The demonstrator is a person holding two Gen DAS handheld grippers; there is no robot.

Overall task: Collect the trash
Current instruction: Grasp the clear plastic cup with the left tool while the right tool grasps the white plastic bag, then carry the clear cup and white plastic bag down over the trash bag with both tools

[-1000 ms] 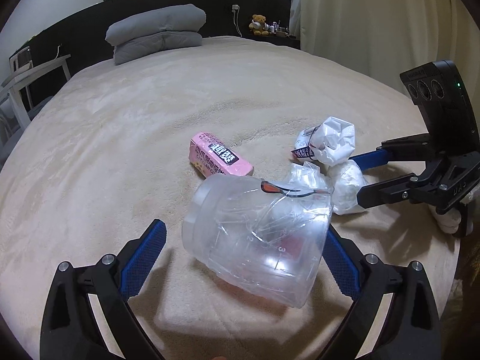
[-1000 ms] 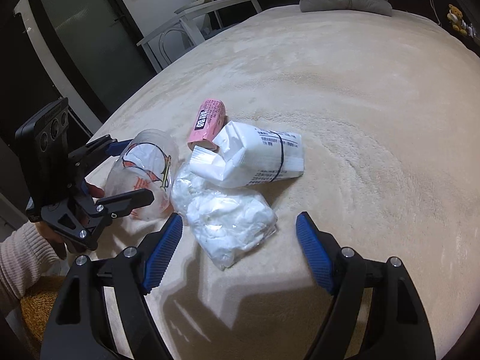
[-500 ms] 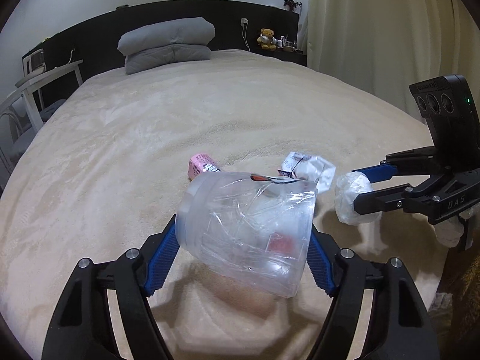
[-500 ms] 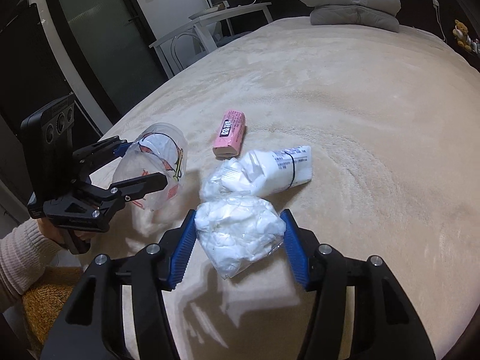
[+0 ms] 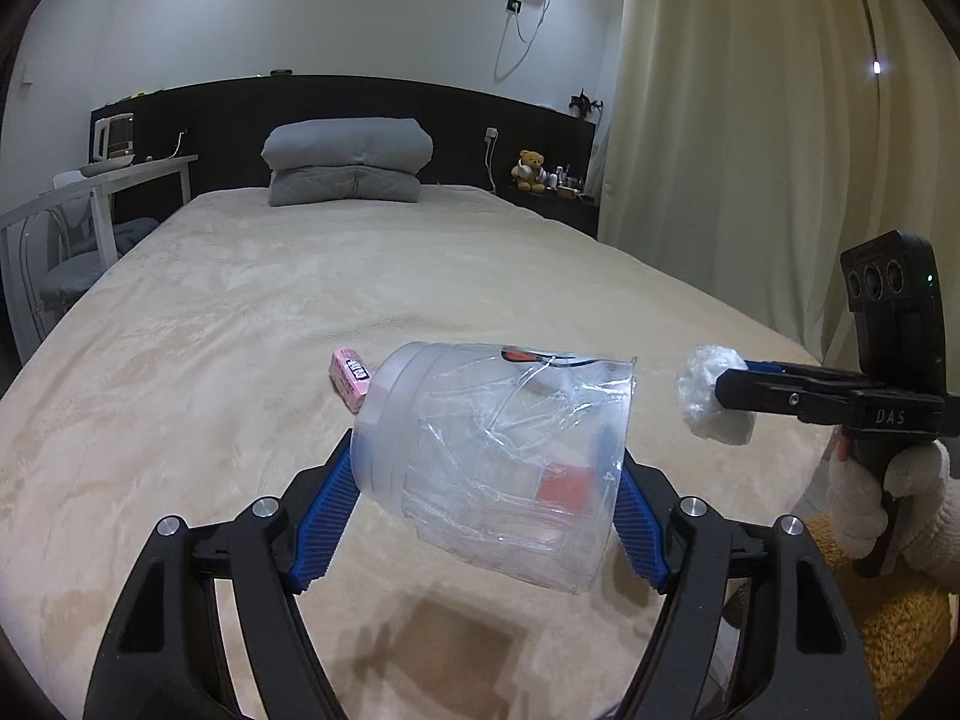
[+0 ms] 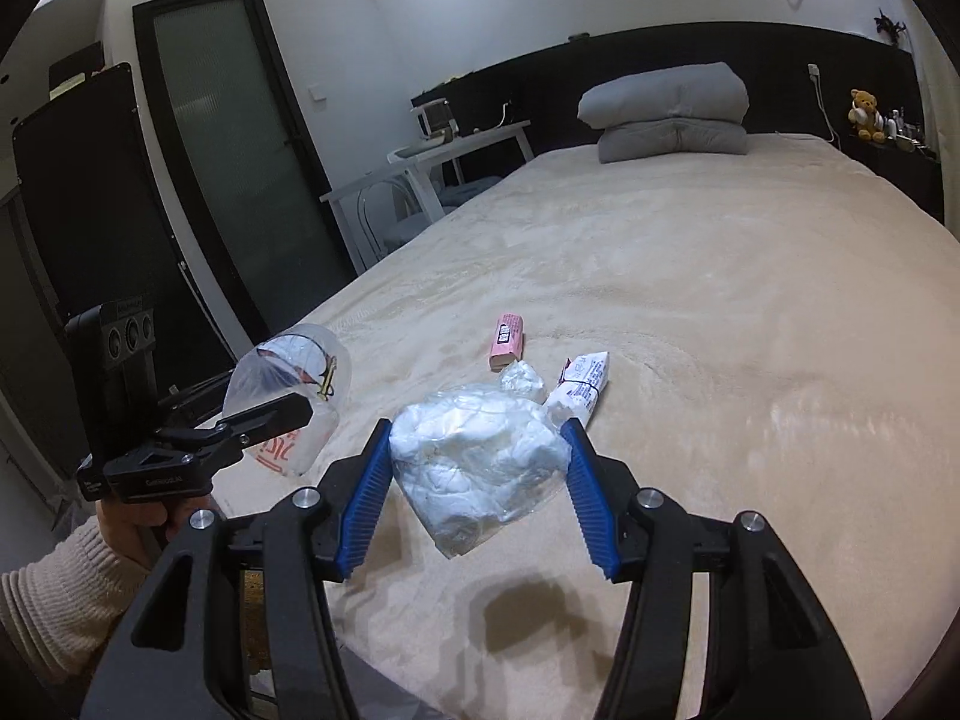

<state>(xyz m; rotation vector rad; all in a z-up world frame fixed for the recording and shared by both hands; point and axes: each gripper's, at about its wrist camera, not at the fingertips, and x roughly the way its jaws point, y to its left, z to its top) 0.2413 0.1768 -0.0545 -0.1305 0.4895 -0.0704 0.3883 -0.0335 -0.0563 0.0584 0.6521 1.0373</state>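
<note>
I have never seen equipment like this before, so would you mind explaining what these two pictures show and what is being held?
There is no robot here: a person holds a pair of hand-operated tongs in each hand, and each pair carries a wide-angle camera looking forward along its fingers. So one picture is taken from the left tongs, the other from the right tongs, and each view also catches the other pair from the side. The left tongs are shut on a crumpled clear plastic cup, lifted above the beige bed. The right tongs are shut on a clear bag of white wadding. On the bed lie a pink carton and a crushed white carton. Folded grey bedding sits by the headboard.
</note>
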